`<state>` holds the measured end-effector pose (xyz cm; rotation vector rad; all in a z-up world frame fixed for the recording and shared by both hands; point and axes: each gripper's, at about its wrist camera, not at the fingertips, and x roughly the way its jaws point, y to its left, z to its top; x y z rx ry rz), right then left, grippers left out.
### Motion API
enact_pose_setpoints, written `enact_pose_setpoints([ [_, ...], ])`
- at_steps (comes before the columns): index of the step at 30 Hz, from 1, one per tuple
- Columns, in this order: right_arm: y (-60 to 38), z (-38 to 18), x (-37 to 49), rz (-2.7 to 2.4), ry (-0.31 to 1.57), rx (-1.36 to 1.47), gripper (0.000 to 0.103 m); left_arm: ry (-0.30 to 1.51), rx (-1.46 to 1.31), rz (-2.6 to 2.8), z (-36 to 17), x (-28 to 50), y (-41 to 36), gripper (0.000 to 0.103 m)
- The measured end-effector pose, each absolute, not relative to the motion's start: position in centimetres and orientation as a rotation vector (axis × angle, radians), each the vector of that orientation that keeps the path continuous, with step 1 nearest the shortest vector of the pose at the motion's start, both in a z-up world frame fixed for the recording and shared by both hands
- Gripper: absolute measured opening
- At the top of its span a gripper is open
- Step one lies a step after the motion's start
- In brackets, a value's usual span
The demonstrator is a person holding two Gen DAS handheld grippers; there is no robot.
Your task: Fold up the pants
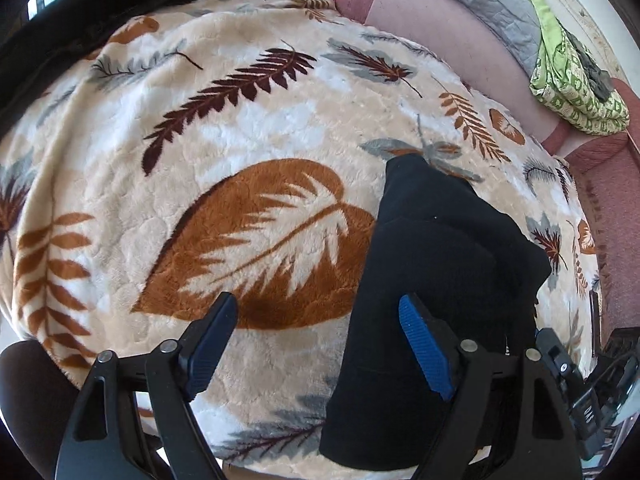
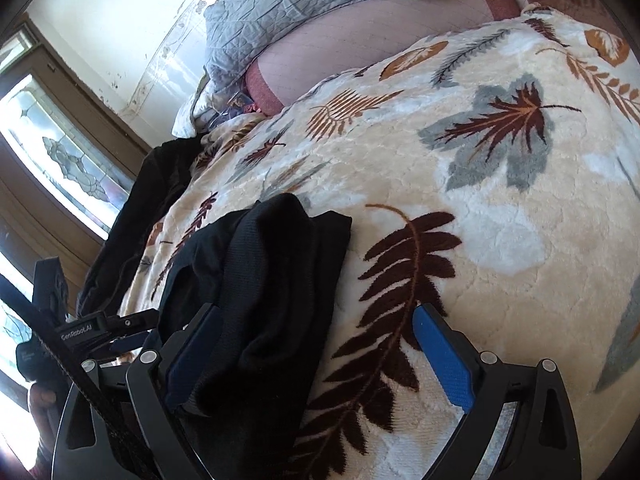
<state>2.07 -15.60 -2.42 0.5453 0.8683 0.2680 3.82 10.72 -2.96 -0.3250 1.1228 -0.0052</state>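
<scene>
The black pants (image 1: pixel 440 264) lie folded in a bundle on a cream blanket with leaf prints (image 1: pixel 248 128). In the left wrist view my left gripper (image 1: pixel 320 316) stands open just above the bed. Its right finger (image 1: pixel 424 340) is over the pants' left edge and its left finger is over bare blanket. In the right wrist view the pants (image 2: pixel 276 264) lie bunched at the left. My right gripper (image 2: pixel 316 320) is open, with the bundle's near end between its jaws beside the left finger (image 2: pixel 192 348). No pad presses the cloth. The other gripper's body (image 2: pixel 80 328) shows at the left edge.
A second dark garment (image 2: pixel 152 192) lies along the blanket's far-left edge. Beyond the blanket are a pink sheet (image 1: pixel 432 28), a grey quilted pillow (image 2: pixel 288 4) and a folded green patterned cloth (image 1: pixel 568 80). A wall and patterned-glass window (image 2: pixel 68 160) stand left of the bed.
</scene>
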Motion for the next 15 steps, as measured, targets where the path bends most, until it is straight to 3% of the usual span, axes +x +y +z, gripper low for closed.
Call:
enact_pose_setpoints([
  [9,-13.9,-2.7,2.1,0.251,0.856,0.422,0.103,1.122,-0.308,-0.030,-3.7,5.6,10.7,0.091],
  [14,-14.2,-2.8,2.5,0.237,0.842,0.434,0.103,1.090,-0.222,-0.021,-3.1,5.9,9.5,0.091],
  [15,-14.1,-2.8,2.8,0.219,0.839,0.436,0.103,1.071,-0.183,-0.017,-2.9,5.6,8.9,0.087],
])
